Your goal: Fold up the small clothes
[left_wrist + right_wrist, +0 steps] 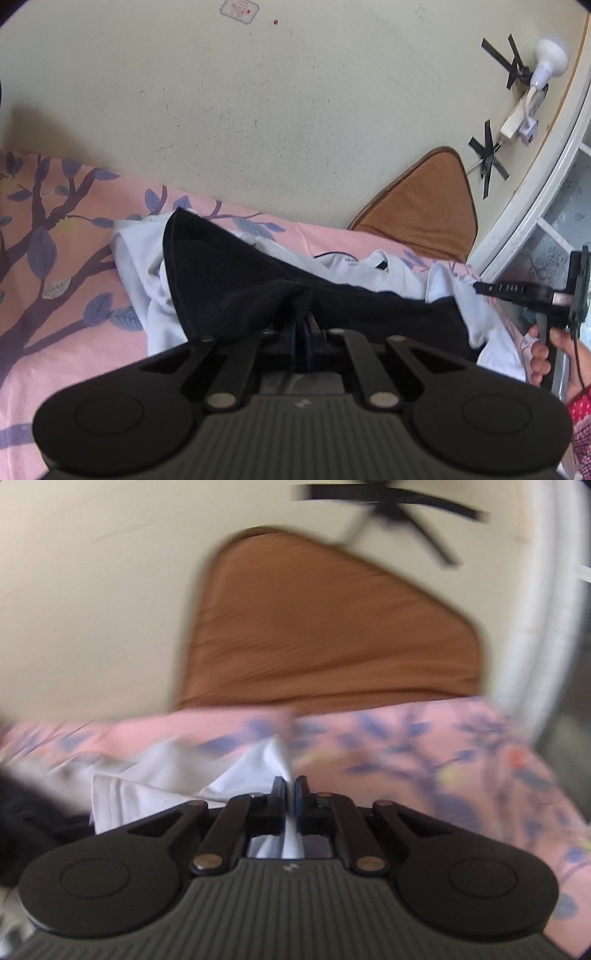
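A home bedroom, by the look of it: a bed under a pink sheet (74,332) printed with dark branches and blue leaves, clothes lying loose on it. A brown cushion (421,218) leans against the cream plaster wall (258,110) at the sheet's far edge. A white power strip (517,118) is taped there.

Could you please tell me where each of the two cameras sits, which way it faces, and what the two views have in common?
Left wrist: on the left gripper, looking along its fingers over a dark garment it pinches; the person's other hand shows at the right edge.
Right wrist: on the right gripper, blurred, looking past the white garment it pinches; no hand shows.
Shared: the pink leaf-print sheet, brown cushion, cream wall and black tape crosses.
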The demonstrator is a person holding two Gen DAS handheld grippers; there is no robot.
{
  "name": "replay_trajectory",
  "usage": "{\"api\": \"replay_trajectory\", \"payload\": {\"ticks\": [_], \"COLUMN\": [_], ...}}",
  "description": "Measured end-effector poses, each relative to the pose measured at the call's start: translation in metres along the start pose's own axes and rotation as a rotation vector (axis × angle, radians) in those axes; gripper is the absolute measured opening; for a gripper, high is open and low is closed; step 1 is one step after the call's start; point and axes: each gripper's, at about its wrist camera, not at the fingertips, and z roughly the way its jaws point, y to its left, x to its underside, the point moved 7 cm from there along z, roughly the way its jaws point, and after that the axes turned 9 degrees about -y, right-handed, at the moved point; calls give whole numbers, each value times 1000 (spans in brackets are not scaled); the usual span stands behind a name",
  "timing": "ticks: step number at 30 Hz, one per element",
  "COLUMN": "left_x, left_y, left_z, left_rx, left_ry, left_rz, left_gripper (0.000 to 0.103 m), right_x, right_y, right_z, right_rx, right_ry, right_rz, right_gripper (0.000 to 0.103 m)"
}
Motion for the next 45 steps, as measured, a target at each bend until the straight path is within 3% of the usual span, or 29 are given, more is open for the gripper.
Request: {"api": "replay_trajectory", "payload": {"ticks": [3,4,6,13,16,18,19,20,22,23,24,25,26,29,32,34,36,37,38,39,40,41,42,45], "left_x": [1,0,-5,-35,-39,-38,-37,-37,-35,-34,-35,-38,-42,-54,-52,-44,-35,-31,-28,-26,-24,-23,-23,-16], "left_y": [-2,-1,3,34,43,45,45,44,42,40,36,34,33,38,49,55,53,49,44,36,26,14,-1,-31], "left_z": [-1,-3,-8,-46,-49,-46,-45,-43,-40,-40,-42,-48,-56,-76,-69,-54,-39,-33,-29,-26,-25,-27,-31,-38], "left_rx": [-3,-2,11,23,-11,-2,0,-4,-6,9,38,65,90,131,85,58,42,37,48,82,128,176,235,322], "left_ry": [0,-5,-25,-206,-223,-216,-210,-204,-190,-186,-195,-224,-264,-355,-319,-247,-185,-161,-140,-115,-97,-90,-85,-48], "left_rz": [19,14,-15,-191,-206,-222,-220,-214,-202,-199,-198,-203,-216,-273,-308,-329,-309,-287,-257,-227,-201,-168,-125,3], "left_gripper": [6,8,12,18,18,23,30,36,32,19,12,10,10,14,20,33,33,29,7,3,2,2,2,2], "right_x": [4,5,7,21,23,29,34,40,56,64,68,65,62,51,43,42,45,45,44,44,45,49,55,61], "right_y": [-23,-25,-27,-7,13,19,19,18,5,-10,-25,-42,-52,-55,-37,-16,4,14,21,27,32,36,39,17], "right_z": [2,-6,-30,-97,-110,-110,-108,-104,-88,-78,-77,-80,-84,-105,-118,-120,-120,-119,-115,-110,-105,-97,-87,-71], "right_rx": [-36,-52,-65,-196,-240,-248,-256,-251,-118,-18,10,50,92,45,-57,-145,-185,-191,-195,-201,-213,-223,-214,-97], "right_ry": [58,43,-9,-87,-107,-84,-56,-26,28,58,53,55,48,-15,-35,-31,-40,-44,-48,-47,-31,10,70,64], "right_rz": [143,143,114,35,-22,-44,-34,-34,-111,-131,-68,24,65,100,77,43,-7,-43,-73,-90,-105,-125,-158,-181], "right_gripper": [20,35,44,44,43,43,40,39,22,28,40,29,27,27,36,59,64,65,65,64,47,22,6,4]}}
